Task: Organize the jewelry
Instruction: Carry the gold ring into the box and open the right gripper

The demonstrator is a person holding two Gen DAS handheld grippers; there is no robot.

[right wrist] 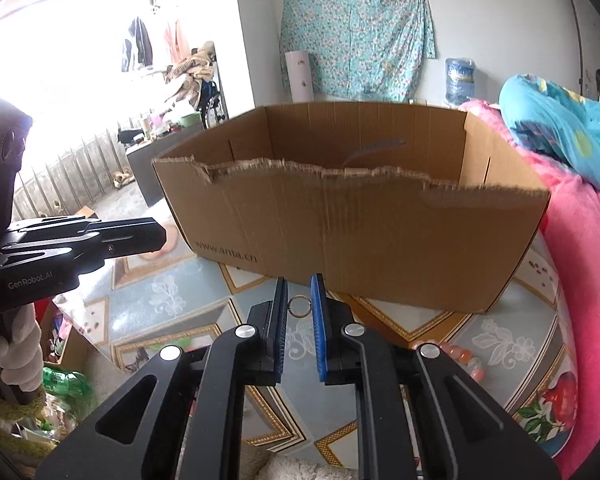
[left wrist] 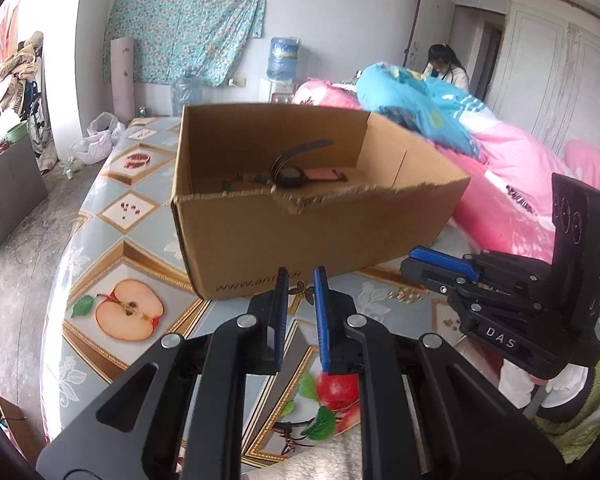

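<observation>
The left gripper (left wrist: 301, 286) pinches a small butterfly piece (left wrist: 302, 291), and the right gripper (right wrist: 299, 294) clamps a ring (right wrist: 299, 306), it seems. Carry both over the torn near rim of the cardboard box (right wrist: 340, 216) mid-table and release low, beside the watch (left wrist: 296, 176).

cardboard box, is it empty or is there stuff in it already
Not empty. The left wrist view shows the open-topped cardboard box with a watch and a dark curved band lying on its floor.
</observation>
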